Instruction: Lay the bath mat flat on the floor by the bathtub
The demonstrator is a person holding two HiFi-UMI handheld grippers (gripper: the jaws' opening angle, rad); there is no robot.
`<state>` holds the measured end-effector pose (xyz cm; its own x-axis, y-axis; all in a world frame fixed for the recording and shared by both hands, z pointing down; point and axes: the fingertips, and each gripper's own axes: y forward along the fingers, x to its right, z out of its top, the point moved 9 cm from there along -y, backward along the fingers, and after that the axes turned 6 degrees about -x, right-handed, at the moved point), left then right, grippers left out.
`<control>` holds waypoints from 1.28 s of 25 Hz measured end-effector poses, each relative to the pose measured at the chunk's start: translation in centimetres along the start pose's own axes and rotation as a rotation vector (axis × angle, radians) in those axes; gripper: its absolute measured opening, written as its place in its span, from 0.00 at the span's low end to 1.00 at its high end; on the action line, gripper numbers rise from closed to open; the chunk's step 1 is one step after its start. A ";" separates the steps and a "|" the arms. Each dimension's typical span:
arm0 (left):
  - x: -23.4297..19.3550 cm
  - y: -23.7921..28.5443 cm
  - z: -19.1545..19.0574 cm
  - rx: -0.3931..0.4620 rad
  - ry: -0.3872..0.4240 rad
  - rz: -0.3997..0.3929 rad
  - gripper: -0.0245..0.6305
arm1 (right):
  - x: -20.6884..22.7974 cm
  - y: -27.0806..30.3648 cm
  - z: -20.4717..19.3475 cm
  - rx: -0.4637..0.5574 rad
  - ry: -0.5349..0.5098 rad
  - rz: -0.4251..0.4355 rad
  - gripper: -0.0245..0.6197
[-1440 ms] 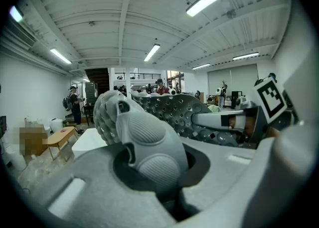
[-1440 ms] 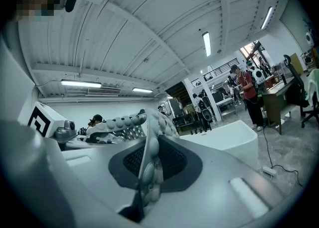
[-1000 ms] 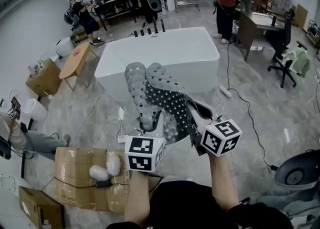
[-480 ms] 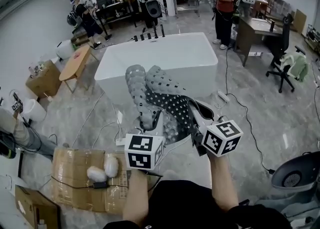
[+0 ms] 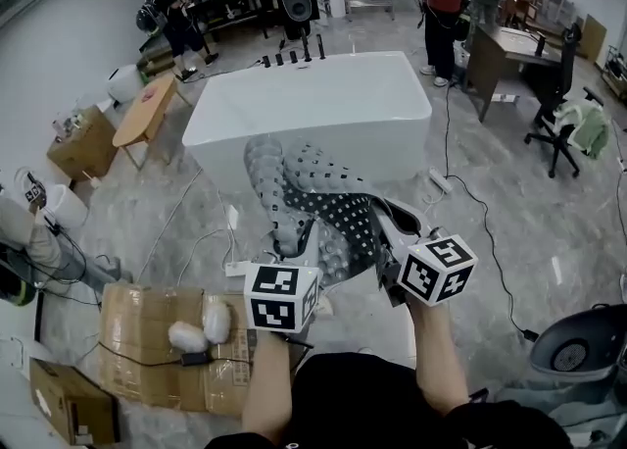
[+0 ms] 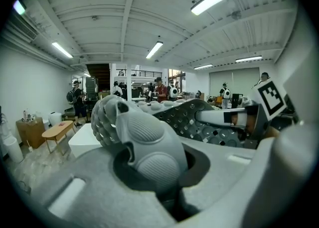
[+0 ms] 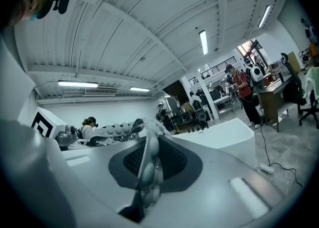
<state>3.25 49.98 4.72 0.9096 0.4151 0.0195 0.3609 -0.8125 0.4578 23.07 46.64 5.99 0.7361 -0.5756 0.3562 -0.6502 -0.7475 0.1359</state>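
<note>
With left gripper (image 5: 292, 244) and right gripper (image 5: 380, 220) both clamped on the bunched bath mat (image 5: 315, 192), spread it wide and lower it flat beside the bathtub (image 5: 312, 104).

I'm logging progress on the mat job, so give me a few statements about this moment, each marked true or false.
1. The left gripper and the right gripper are both shut on the bath mat. True.
2. The bath mat lies flat on the floor. False: it is held bunched above the floor.
3. The white bathtub stands beyond the bath mat. True.
4. The cardboard box lies at the person's right. False: it lies at the left.
</note>
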 end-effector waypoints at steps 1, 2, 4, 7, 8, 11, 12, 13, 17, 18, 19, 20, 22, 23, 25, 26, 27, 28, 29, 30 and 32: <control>-0.3 0.5 0.0 -0.001 -0.008 -0.005 0.10 | 0.3 0.4 0.0 -0.004 -0.001 -0.002 0.07; -0.6 1.0 0.0 0.000 -0.014 -0.010 0.10 | 0.5 0.8 0.0 -0.008 -0.003 -0.004 0.07; -1.4 2.0 0.1 0.002 -0.026 -0.019 0.10 | 0.9 1.9 0.1 -0.013 -0.007 -0.008 0.07; -3.2 3.7 0.4 -0.006 -0.038 -0.023 0.10 | 1.4 4.1 0.6 -0.022 -0.007 -0.015 0.07; -3.8 4.3 0.6 -0.012 -0.039 -0.023 0.10 | 1.7 4.9 0.8 -0.025 -0.006 -0.017 0.07; -5.6 6.5 1.3 -0.027 -0.043 -0.024 0.10 | 2.7 7.4 1.5 -0.037 -0.001 -0.023 0.07; -6.2 7.1 1.7 -0.031 -0.045 -0.027 0.10 | 3.1 8.1 1.8 -0.040 0.003 -0.025 0.07; -6.8 7.7 2.1 -0.034 -0.047 -0.030 0.10 | 3.4 8.9 2.1 -0.042 0.007 -0.028 0.07; -9.3 10.1 2.9 -0.040 -0.055 -0.028 0.10 | 4.3 12.1 2.8 -0.039 0.016 -0.039 0.07; -10.1 10.8 2.9 -0.045 -0.054 -0.027 0.10 | 4.5 13.2 2.8 -0.039 0.016 -0.044 0.07; -10.8 11.7 2.9 -0.052 -0.054 -0.027 0.10 | 4.8 14.3 2.8 -0.044 0.014 -0.050 0.07; -11.7 12.5 2.9 -0.059 -0.055 -0.029 0.10 | 5.0 15.5 2.6 -0.053 0.011 -0.057 0.07; -13.3 13.9 3.0 -0.071 -0.065 -0.036 0.10 | 5.2 17.5 2.4 -0.077 0.011 -0.069 0.07; -14.0 14.5 3.2 -0.073 -0.073 -0.041 0.10 | 5.4 18.2 2.4 -0.089 0.010 -0.073 0.07; -14.9 15.6 3.6 -0.066 -0.090 -0.058 0.10 | 5.8 19.1 2.7 -0.102 -0.001 -0.083 0.07; -15.4 16.2 3.7 -0.063 -0.097 -0.068 0.10 | 6.0 19.7 2.9 -0.105 -0.008 -0.089 0.07; -16.0 16.8 3.9 -0.061 -0.102 -0.077 0.10 | 6.2 20.4 3.2 -0.106 -0.014 -0.095 0.07; -16.6 17.4 4.0 -0.063 -0.108 -0.086 0.10 | 6.4 21.0 3.4 -0.108 -0.018 -0.100 0.07; -17.1 18.0 4.0 -0.066 -0.113 -0.095 0.10 | 6.5 21.7 3.6 -0.111 -0.021 -0.104 0.07; -17.6 18.5 4.0 -0.071 -0.118 -0.100 0.10 | 6.6 22.4 3.9 -0.114 -0.024 -0.107 0.07; -18.7 19.3 4.2 -0.077 -0.123 -0.105 0.10 | 6.7 23.7 4.2 -0.118 -0.027 -0.108 0.07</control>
<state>-5.91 24.86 9.46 0.8876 0.4392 -0.1390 0.4431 -0.7313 0.5186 13.33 23.65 7.66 0.8064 -0.5042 0.3090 -0.5837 -0.7622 0.2799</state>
